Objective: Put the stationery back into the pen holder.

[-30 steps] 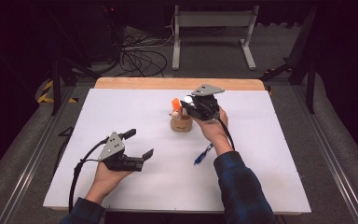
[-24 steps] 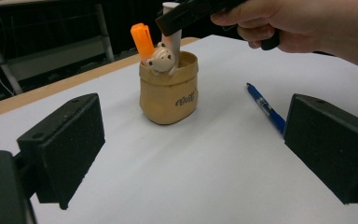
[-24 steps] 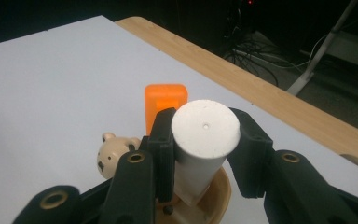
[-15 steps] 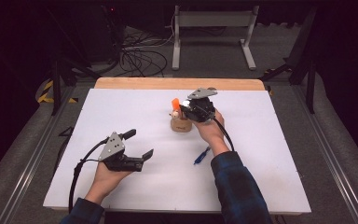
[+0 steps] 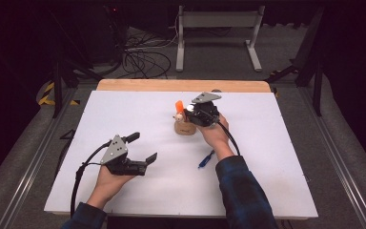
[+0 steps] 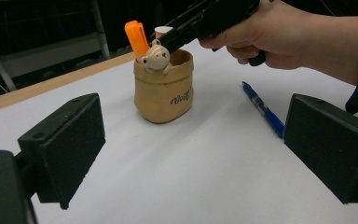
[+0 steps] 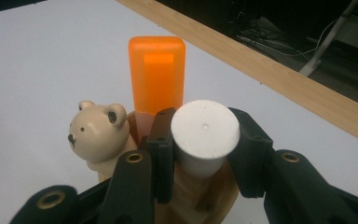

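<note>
A tan pen holder [image 5: 185, 128] with a small bear figure [image 7: 98, 135] on its rim stands mid-table. An orange highlighter [image 5: 179, 106] stands upright in it. My right gripper [image 5: 190, 113] hangs just over the holder's mouth, shut on a white marker [image 7: 205, 128] whose lower end points down into the holder. In the left gripper view that white marker [image 6: 162, 31] shows beside the orange highlighter [image 6: 136, 37]. My left gripper [image 5: 143, 147] rests at the front left, open with nothing between its pads, and faces the holder [image 6: 164, 93].
A blue pen [image 5: 206, 159] lies on the white table top [image 5: 124, 109] just under the right forearm. A wooden strip [image 5: 181, 85] runs along the table's far edge. Cables and a metal stand sit on the dark floor beyond.
My right gripper has sunk a little toward the holder with the white marker in it. The left gripper has stayed where it was.
</note>
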Tool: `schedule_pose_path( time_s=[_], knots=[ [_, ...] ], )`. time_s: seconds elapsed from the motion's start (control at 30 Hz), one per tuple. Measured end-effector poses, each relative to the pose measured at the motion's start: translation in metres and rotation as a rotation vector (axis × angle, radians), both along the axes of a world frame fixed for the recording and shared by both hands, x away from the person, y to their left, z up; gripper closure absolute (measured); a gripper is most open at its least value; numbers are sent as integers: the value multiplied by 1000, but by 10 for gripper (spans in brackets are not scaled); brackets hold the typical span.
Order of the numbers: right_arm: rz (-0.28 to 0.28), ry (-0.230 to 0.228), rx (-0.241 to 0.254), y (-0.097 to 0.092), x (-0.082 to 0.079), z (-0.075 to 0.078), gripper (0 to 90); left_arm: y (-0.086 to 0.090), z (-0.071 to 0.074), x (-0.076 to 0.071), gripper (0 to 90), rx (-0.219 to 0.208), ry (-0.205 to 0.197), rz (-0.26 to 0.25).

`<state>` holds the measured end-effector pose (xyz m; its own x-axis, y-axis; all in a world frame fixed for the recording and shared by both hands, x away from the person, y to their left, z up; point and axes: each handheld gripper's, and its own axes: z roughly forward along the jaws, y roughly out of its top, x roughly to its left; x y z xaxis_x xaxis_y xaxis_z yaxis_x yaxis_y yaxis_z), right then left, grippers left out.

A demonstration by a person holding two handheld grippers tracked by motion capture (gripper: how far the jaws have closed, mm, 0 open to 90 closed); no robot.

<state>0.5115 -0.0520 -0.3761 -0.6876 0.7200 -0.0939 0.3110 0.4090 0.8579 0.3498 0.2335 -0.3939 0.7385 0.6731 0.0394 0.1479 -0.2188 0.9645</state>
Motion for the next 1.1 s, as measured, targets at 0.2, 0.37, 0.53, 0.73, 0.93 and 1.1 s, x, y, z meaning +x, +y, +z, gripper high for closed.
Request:
schedule_pose_path(
  time_s=[0.2, 0.37, 0.53, 0.73, 0.93, 1.1],
  knots=[
    [11, 13, 13, -2, -1, -6, 646, 1, 0, 1, 67, 10, 1, 3],
    [17, 9, 17, -1, -1, -7, 640, 1, 0, 1, 67, 5, 2, 1],
    [19, -2, 31, -3, -1, -4, 607, 1, 0, 1, 67, 5, 1, 0],
    [16, -5, 61, -8, -1, -2, 515, 0, 0, 0, 68, 0, 3, -1],
    [13, -20, 108, -14, -3, 1, 428, -1, 1, 0, 67, 3, 2, -4],
    [21, -39, 153, -21, -7, 5, 327, -1, -1, 1, 66, 10, 3, -2]
  ],
)
